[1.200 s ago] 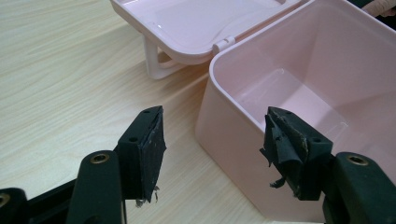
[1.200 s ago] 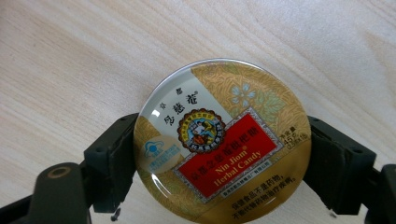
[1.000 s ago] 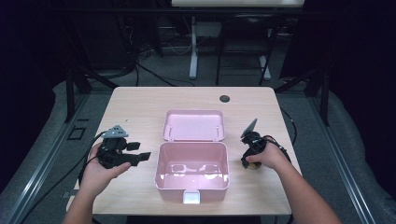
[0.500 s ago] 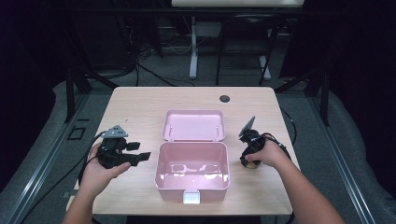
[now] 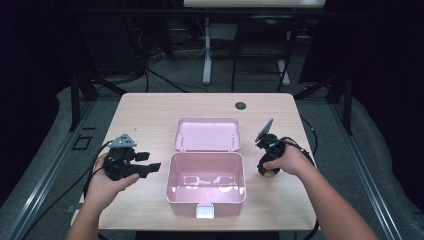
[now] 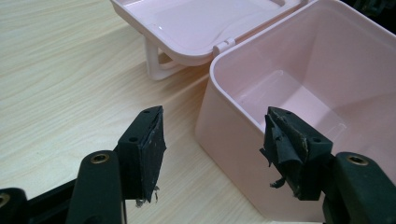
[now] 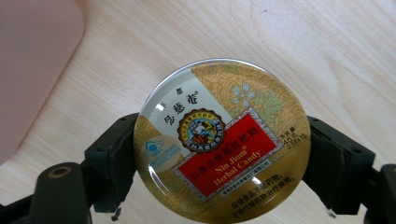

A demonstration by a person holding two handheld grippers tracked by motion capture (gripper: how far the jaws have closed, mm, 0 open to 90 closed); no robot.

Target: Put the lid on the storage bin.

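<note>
Right gripper view: round candy tin clamped flat between the two jaws of the right gripper, pads pressed on opposite sides of its rim, printed lid up, bare wood below. High view: same tin just right of the pink box, clear of its wall. Best handled by keeping the tin level, carrying above the box's right rim before crossing over, then lowering low inside before letting go, so no clip on the rim and no drop onto the lid side. Left gripper just left of the box, jaws wide apart and holding nothing, pointed at its near wall. Box open, lid laid back flat behind it; nothing loose seen inside box or lid.
</note>
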